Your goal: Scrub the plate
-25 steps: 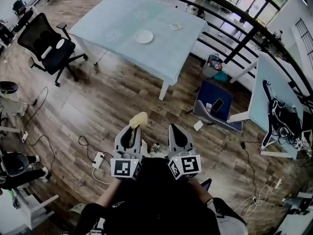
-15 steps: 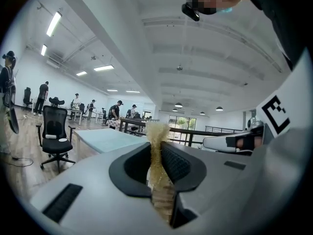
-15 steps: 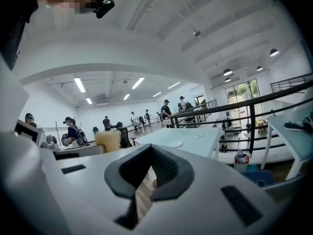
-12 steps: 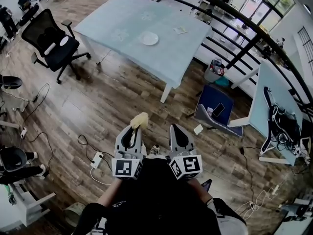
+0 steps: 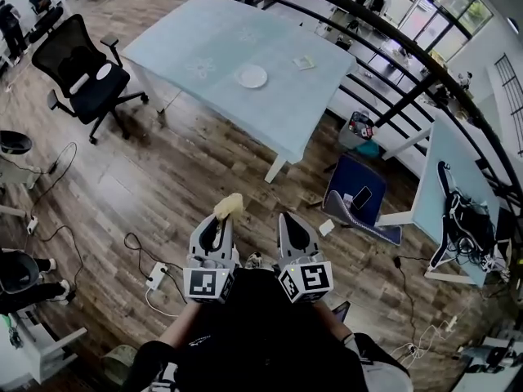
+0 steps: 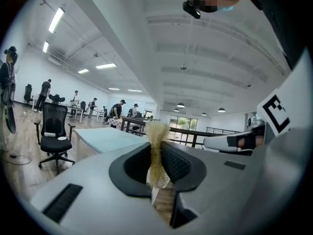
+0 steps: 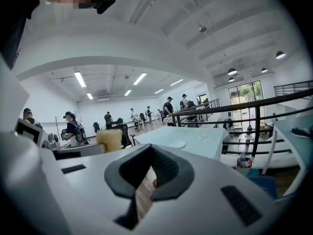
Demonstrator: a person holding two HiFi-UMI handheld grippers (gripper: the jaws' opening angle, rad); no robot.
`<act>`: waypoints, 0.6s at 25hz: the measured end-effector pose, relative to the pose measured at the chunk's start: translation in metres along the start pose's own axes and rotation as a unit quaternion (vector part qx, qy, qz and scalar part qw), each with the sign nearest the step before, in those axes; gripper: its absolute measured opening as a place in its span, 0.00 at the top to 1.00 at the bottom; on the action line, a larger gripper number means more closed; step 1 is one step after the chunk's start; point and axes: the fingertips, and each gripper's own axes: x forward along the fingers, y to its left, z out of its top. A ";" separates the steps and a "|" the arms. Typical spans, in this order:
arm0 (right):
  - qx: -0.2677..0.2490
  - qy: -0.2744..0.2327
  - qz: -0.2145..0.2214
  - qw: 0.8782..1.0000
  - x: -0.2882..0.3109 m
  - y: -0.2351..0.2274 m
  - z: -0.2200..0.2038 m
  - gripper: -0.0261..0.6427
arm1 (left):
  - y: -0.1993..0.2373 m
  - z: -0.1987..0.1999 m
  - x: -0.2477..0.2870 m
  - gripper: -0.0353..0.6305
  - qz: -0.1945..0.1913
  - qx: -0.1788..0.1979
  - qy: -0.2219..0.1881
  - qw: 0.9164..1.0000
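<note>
**Head view.** Plate (image 5: pixel 252 76): small, round, white and smooth. It lies flat on the pale blue-green cloth of the table (image 5: pixel 188 35), toward the near-right part, well apart from both grippers. A small yellowish square (image 5: pixel 305 62) lies beyond it, close to the far edge. Floor (image 5: pixel 163 170): dark wood planks, with a wide open stretch between the table's near edge and the grippers. Cables (image 5: pixel 143 247) trail at the left. A black mesh office chair (image 5: pixel 78 64) stands off the table's left corner. A black railing (image 5: pixel 406 46) runs along the right. Left gripper (image 5: pixel 222 219) and right gripper (image 5: pixel 287 217) sit side by side, low and close to the body. Both have grey shells with marker cubes (image 5: pixel 204 282) at the rear.

**Left gripper view.** Jaws clenched on a sponge (image 6: pixel 157 133): yellow, coarse and fibrous. It is squeezed thin between ribbed dark pads (image 6: pixel 177 164), and its frayed top stands above the tips. The table edge shows beyond, left of centre.

**Right gripper view.** Jaws pressed together at the tips, nothing between them. Floor planks show through the slot behind the pads. The plate lies ahead on the table, slightly right of the jaw line, well apart.
</note>
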 end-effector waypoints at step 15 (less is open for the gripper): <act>0.009 -0.004 -0.036 0.999 0.115 0.010 0.033 0.95 | 0.080 0.053 0.097 0.85 -0.052 0.019 -0.017 0.998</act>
